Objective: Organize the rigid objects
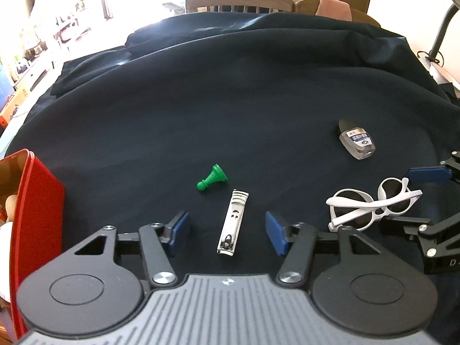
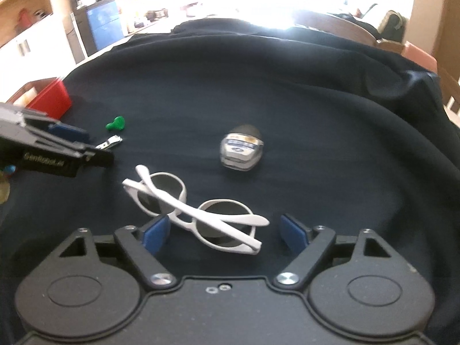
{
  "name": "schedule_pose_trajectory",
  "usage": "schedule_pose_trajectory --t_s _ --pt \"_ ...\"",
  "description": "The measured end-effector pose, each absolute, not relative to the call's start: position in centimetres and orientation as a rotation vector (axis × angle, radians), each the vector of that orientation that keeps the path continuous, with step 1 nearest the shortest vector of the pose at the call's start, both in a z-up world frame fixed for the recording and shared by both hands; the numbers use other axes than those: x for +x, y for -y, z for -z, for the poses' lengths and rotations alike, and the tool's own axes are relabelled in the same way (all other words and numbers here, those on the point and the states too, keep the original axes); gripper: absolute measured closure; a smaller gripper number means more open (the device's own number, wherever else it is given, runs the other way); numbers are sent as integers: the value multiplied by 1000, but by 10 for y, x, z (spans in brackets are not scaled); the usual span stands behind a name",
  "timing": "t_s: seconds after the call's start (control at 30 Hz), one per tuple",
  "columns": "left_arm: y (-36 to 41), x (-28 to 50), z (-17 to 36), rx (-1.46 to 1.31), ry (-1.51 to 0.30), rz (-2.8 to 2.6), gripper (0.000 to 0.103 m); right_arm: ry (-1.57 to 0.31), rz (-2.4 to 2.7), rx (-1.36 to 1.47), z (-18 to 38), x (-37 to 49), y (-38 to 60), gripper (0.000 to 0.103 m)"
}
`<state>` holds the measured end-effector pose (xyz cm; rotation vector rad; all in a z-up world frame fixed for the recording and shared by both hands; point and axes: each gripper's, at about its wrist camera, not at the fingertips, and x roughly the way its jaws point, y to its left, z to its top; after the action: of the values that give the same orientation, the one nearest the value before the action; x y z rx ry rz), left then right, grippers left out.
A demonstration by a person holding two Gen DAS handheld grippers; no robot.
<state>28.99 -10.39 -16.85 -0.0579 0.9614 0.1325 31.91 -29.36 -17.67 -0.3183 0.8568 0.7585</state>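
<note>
A silver nail clipper (image 1: 233, 222) lies on the dark cloth between the open fingers of my left gripper (image 1: 227, 231); it also shows in the right wrist view (image 2: 109, 143). A green pawn (image 1: 212, 178) (image 2: 116, 122) lies on its side just beyond it. White folded sunglasses (image 2: 198, 210) (image 1: 373, 204) lie between the open fingers of my right gripper (image 2: 224, 234), not gripped. A small clear bottle with a dark cap (image 2: 241, 151) (image 1: 356, 141) lies farther out. A red box (image 1: 34, 210) (image 2: 49, 97) stands at the left.
The dark cloth (image 1: 230, 100) covers the whole table, with folds at the back. The red box holds some pale items. A wooden chair (image 1: 238, 0) stands behind the table. A black lamp arm (image 1: 442, 26) rises at the far right.
</note>
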Motion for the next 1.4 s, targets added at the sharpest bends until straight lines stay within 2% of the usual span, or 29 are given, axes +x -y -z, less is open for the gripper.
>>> schedule_pose_trajectory --t_s 0.13,0.17,0.2,0.3,0.33,0.37,0.43,0.63,1.17,1.4 --pt "108 290 167 -41 -952 -113 69 -828 -772 -345 175 315 293 42" --pt "110 289 167 -34 -951 -106 70 -825 -774 -346 175 315 293 48" --pt "111 288 167 -27 -950 -102 70 -823 -773 -349 174 314 294 48" --pt "113 286 167 -11 -947 -85 81 -815 -767 -350 174 312 294 53" --pt "114 285 167 -5 -947 -81 85 -811 -768 -349 174 311 294 64" --pt "114 285 166 -1 -948 -77 87 -807 -774 -346 173 309 294 82" --pt "115 284 165 4 -949 -72 91 -806 -756 -356 172 305 291 84" --pt "110 280 162 -8 -951 -75 92 -792 -718 -339 169 297 293 92" --pt "87 263 132 -98 -913 -50 96 -745 -713 -201 131 263 299 93" --pt "80 259 140 -94 -932 -35 96 -779 -694 -195 137 255 299 93"
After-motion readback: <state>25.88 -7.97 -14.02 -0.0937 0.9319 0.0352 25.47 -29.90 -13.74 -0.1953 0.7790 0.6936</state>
